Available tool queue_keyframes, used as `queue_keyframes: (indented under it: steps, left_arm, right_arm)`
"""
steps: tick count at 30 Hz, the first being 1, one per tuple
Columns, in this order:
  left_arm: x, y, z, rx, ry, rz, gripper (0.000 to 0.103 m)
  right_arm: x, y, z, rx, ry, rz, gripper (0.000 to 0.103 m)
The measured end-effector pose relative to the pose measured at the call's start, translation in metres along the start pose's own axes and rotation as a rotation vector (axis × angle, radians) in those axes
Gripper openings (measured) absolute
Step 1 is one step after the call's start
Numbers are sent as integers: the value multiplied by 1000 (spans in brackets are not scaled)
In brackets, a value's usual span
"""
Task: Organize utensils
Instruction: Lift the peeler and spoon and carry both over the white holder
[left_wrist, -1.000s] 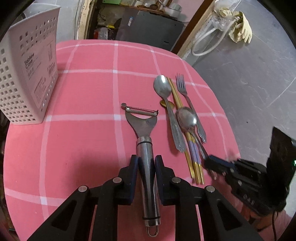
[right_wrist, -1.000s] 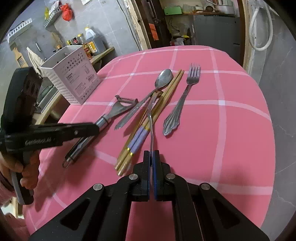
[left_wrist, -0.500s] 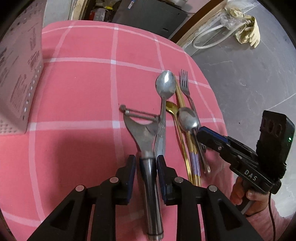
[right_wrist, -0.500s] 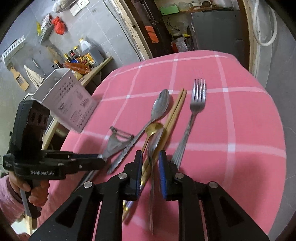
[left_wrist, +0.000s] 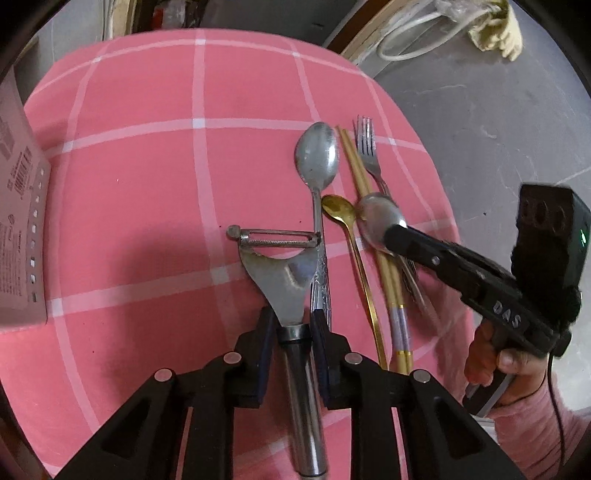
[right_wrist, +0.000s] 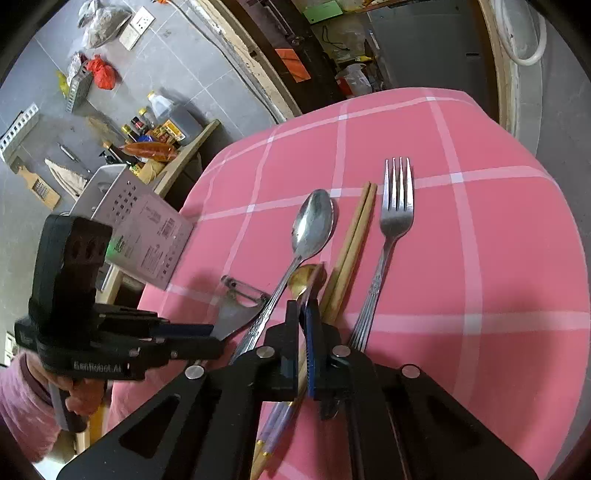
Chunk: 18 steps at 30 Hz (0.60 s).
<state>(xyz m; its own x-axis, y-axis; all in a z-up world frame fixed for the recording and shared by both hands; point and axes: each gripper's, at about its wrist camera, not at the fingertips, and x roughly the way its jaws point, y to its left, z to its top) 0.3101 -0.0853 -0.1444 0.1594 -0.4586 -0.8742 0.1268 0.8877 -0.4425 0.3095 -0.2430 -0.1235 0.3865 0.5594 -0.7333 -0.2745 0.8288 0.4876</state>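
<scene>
**Grippers clamped on peeler and spoon**

Left gripper (left_wrist: 293, 325) is closed on the peeler (left_wrist: 282, 275), its pads pressing the neck where the flat metal head meets the round handle; the blade bar lies crosswise just ahead of the fingertips and the handle runs back between the fingers. Its jaws have just narrowed a little around that neck. Right gripper (right_wrist: 304, 328) has just snapped shut, and its blue pads pinch the thin handle of a small steel spoon (left_wrist: 376, 221), whose bowl sticks out past the tips, over the chopsticks (right_wrist: 354, 236).

Readable writing: "DAS" in raised letters on the side of the right gripper, seen from the left wrist, and what looks like "GenRobot.AI" on the left gripper's body, seen from the right wrist. The white caddy (right_wrist: 147, 229) carries a printed label with a barcode, too small to read.

Just right of the left gripper lie a big spoon (left_wrist: 317, 158), touching the peeler's head, then a gold spoon (left_wrist: 338, 210), then the chopsticks. A fork (right_wrist: 395, 206) lies just right of the right gripper. The caddy stands well off to the left.

Everything rests on a pink cloth (left_wrist: 147, 184) with white grid lines. Beyond are grey floor, a white hose (left_wrist: 413, 29), and a shelf of bottles (right_wrist: 155, 129).
</scene>
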Motion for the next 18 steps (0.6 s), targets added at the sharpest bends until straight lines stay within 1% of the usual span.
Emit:
queue_keyframes:
  steps: [2, 4, 9, 13, 16, 18]
  left_arm:
    - [-1, 3, -3, -24, 1, -8, 18]
    - [-5, 3, -11, -20, -12, -9, 18]
    - [-16, -4, -42, -1, -76, -32, 17]
    - [-32, -4, -66, 7, -165, -46, 17]
    - [-52, -6, -78, 12, -264, -48, 17]
    - [-67, -6, -80, 13, -324, -54, 17]
  right_arm:
    - [-5, 1, -3, 1, -3, 6, 3]
    - [-12, 1, -6, 6, -13, 9, 3]
    - [-33, 4, -17, 38, -70, 23, 3]
    - [-49, 9, -23, 35, -139, 31, 3]
    - [-61, 16, -22, 33, -202, 51, 3]
    - [-68, 23, -17, 35, -251, 78, 3]
